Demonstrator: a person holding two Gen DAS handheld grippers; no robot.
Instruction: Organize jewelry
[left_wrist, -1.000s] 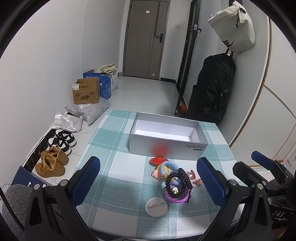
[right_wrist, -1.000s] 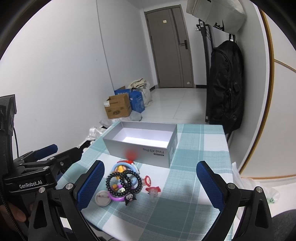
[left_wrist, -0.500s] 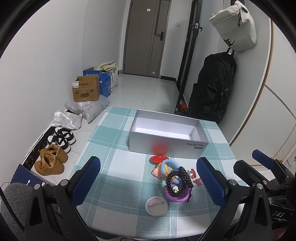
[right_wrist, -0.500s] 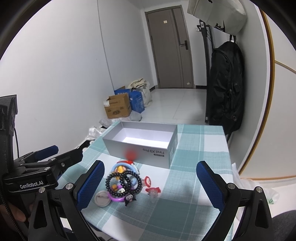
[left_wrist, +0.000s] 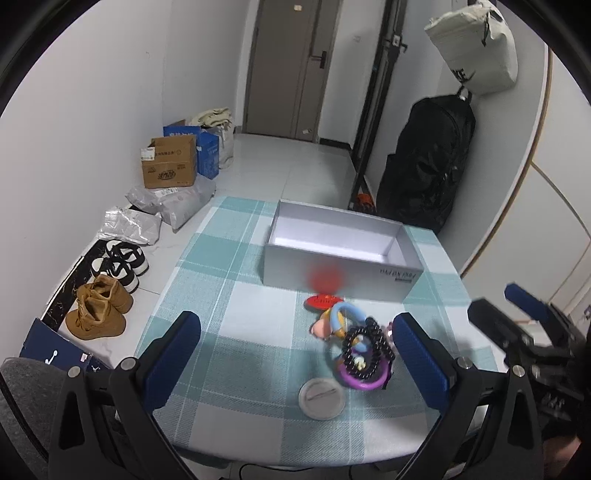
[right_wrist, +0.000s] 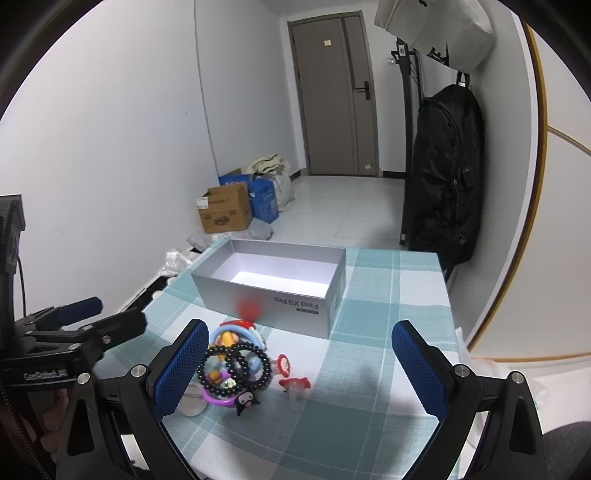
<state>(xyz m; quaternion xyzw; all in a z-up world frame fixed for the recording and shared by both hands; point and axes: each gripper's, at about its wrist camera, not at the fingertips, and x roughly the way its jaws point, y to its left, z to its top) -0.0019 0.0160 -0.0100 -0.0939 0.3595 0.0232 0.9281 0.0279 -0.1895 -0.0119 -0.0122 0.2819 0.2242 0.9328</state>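
Nothing sorted yet: box (left_wrist: 338, 254) sat empty on the tabletop (left_wrist: 221, 354). Jewelry pile (right_wrist: 231, 363) lay in a heap just in front of it, untouched. Left gripper (left_wrist: 295, 354) and right gripper (right_wrist: 295, 365) both hovered, jaws wide, holding nothing. All pieces left to move.

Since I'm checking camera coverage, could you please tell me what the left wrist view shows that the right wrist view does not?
Only the left wrist view shows the shoes on the floor. Only the right wrist view shows the small black figure and red charms. Both share the grey box, the black bead bracelet, the white round badge and both open grippers, left gripper and right gripper.
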